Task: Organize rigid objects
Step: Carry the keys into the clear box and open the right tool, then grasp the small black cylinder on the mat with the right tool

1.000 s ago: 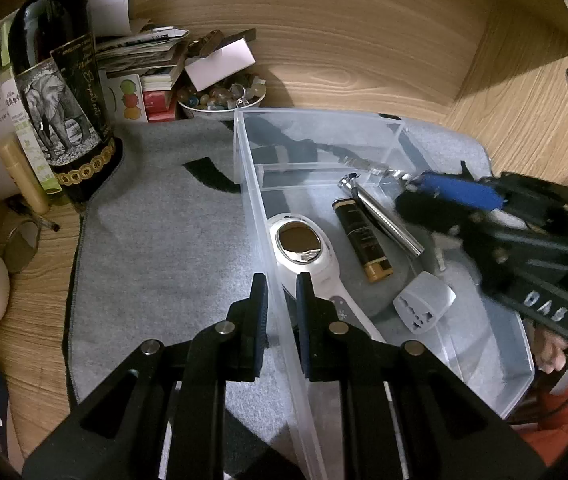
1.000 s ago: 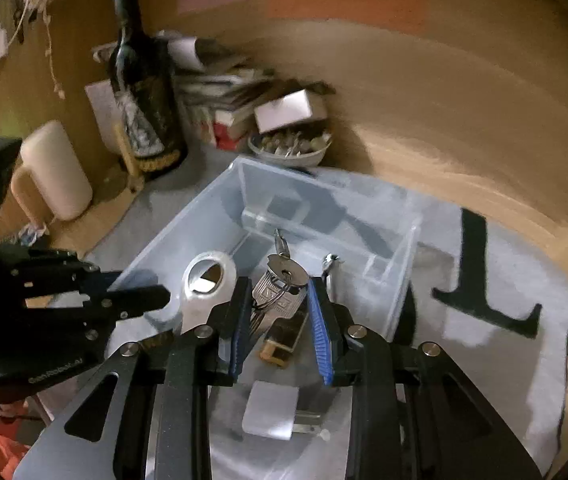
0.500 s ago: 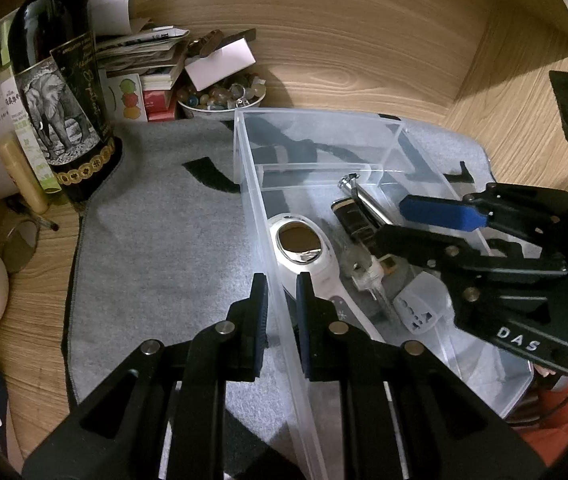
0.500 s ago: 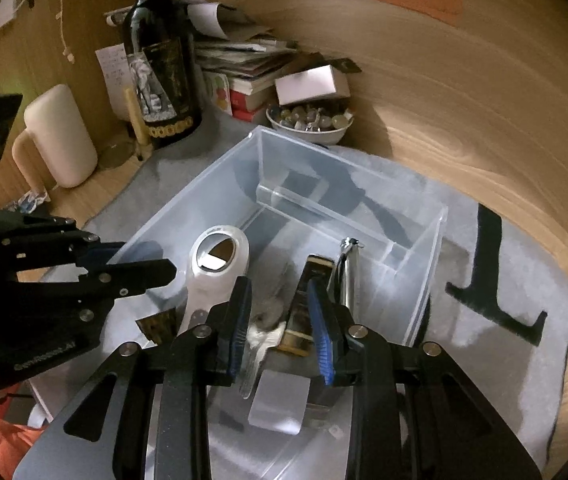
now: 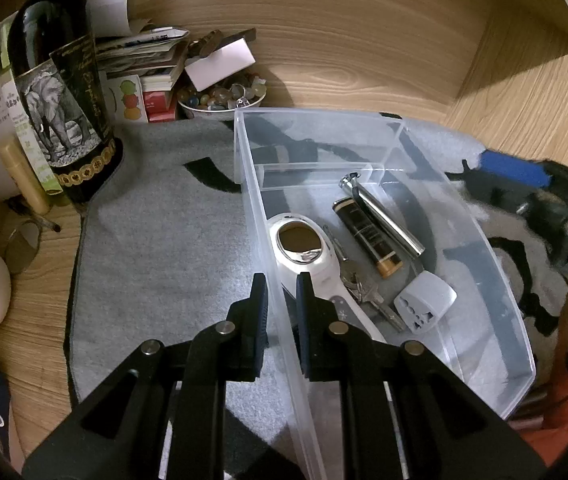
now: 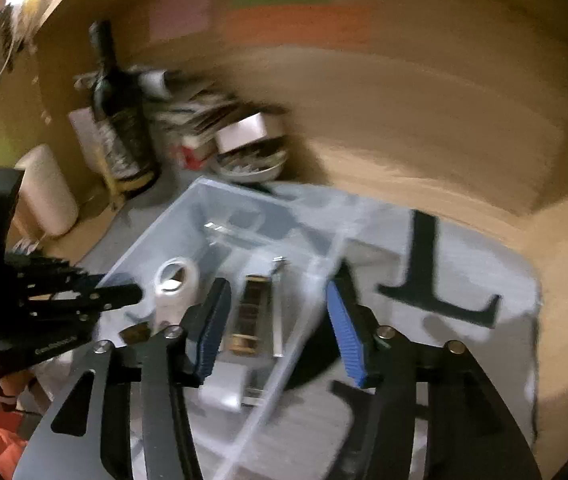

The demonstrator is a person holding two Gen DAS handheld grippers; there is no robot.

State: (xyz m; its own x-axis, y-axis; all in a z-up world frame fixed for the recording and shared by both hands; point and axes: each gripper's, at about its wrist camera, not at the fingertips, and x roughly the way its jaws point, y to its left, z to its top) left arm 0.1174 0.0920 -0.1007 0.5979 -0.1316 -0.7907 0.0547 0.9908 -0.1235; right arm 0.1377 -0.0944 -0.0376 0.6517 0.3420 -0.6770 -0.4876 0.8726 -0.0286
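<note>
A clear plastic bin (image 5: 495, 264) sits on a grey mat. In it lie a white oval device (image 5: 303, 252), a bunch of keys (image 5: 357, 284), a black and gold tube (image 5: 367, 236), a chrome cylinder (image 5: 383, 216) and a white plug adapter (image 5: 423, 300). My left gripper (image 5: 282, 292) is shut on the bin's left wall (image 5: 260, 220). My right gripper (image 6: 276, 312) is open and empty, above the bin's right wall (image 6: 303, 320); it also shows in the left wrist view (image 5: 523, 176). The right wrist view is blurred.
A dark wine bottle (image 5: 60, 92) stands at the back left, with a stack of books and papers (image 5: 144, 64) and a bowl of stones (image 5: 222, 96) behind the mat. A wooden wall (image 5: 363, 40) closes the back and right.
My right gripper let go of the keys, which now lie in the bin beside the white device. It opened wide and pulled back to the right. My left gripper has not moved.
</note>
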